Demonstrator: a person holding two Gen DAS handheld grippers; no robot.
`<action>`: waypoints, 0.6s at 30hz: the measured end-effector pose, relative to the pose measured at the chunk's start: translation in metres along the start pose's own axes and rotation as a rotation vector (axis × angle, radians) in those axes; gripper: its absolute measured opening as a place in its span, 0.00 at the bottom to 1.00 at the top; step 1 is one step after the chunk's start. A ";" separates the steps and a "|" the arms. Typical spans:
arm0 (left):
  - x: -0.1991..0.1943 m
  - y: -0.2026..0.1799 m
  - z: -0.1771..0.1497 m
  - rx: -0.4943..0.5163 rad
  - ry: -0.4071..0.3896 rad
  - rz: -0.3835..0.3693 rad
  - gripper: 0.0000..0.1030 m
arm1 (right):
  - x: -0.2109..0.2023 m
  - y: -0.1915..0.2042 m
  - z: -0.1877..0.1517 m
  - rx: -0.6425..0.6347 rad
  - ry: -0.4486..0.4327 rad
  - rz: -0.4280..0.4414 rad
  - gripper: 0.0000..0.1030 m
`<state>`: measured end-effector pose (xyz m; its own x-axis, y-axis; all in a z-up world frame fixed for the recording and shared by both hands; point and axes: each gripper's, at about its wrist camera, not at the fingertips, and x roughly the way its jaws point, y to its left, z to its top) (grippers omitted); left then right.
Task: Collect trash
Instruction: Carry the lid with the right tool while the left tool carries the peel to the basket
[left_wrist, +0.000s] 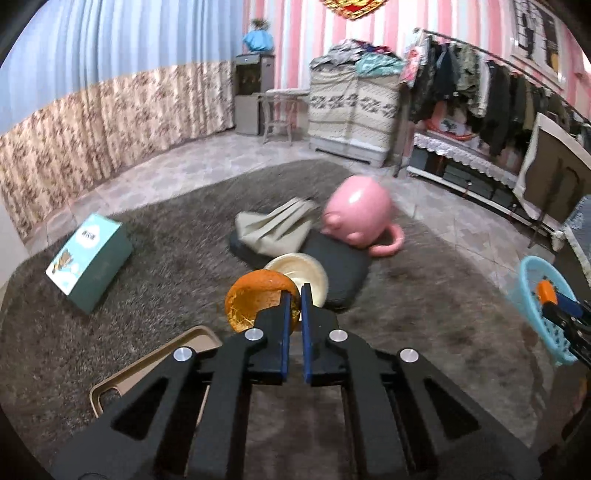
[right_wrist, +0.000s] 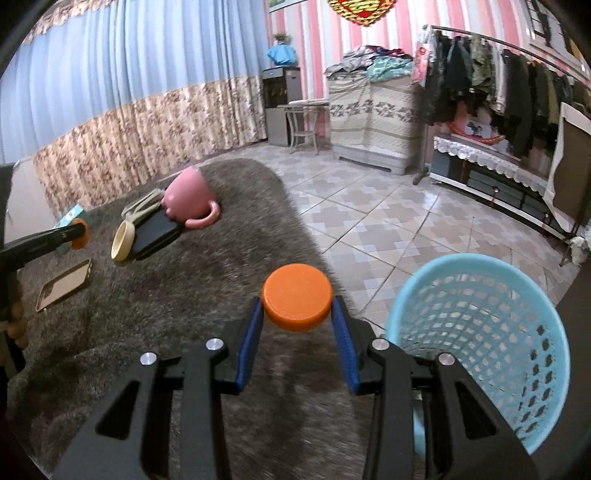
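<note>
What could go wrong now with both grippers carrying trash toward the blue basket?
The left gripper pinches only the orange peel's thin edge, so it could tear or slip out. The right gripper holds the round orange cap by its curved sides; it might pop free before reaching the basket.

Shaggy pile rug (right_wrist: 192, 314); glossy pink mug (left_wrist: 356, 208); plastic mesh basket (right_wrist: 491, 314).

right gripper (right_wrist: 297, 314): clamped on orange cap (right_wrist: 297, 302) | blue basket (right_wrist: 480, 332): just right of it (mesh-walled) | rug (right_wrist: 166, 314): pink mug (right_wrist: 188, 201), phone case (right_wrist: 64, 284)
</note>
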<state>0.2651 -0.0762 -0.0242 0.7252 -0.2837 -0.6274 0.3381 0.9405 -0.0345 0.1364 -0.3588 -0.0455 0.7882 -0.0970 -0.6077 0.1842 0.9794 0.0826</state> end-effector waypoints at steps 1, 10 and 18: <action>-0.004 -0.004 0.000 0.005 -0.005 -0.007 0.04 | -0.004 -0.005 0.000 0.007 -0.006 -0.007 0.37; -0.025 -0.093 0.008 0.105 -0.043 -0.134 0.04 | -0.047 -0.064 -0.006 0.078 -0.054 -0.113 0.37; -0.016 -0.188 -0.011 0.222 -0.034 -0.259 0.04 | -0.075 -0.117 -0.018 0.128 -0.064 -0.209 0.37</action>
<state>0.1838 -0.2469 -0.0160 0.6162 -0.5176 -0.5936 0.6336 0.7735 -0.0167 0.0456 -0.4628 -0.0240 0.7599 -0.3104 -0.5712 0.4170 0.9068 0.0620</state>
